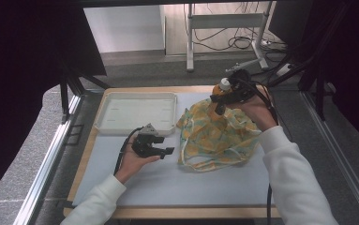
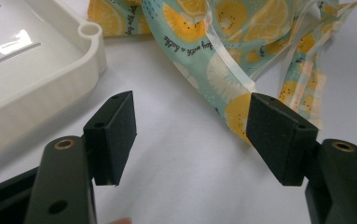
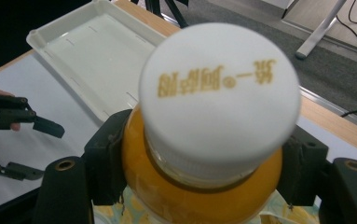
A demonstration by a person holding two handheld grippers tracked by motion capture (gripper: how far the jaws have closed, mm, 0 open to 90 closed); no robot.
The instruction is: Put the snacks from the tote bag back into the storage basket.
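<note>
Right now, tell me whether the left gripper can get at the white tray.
Probably yes. The left gripper has open, empty jaws and rests on the mat just in front of the white tray, with nothing between them. The fruit-print bag lies off to one side.

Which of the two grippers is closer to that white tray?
The left. The left gripper sits open on the mat just in front of the tray, near its front edge. The right gripper is farther off, raised over the fruit-print bag, clamped on an orange bottle.

White sleeves (image 1: 289,173), black grippers, brass-ringed screw holes, trailing black cables (image 1: 121,154)
</note>
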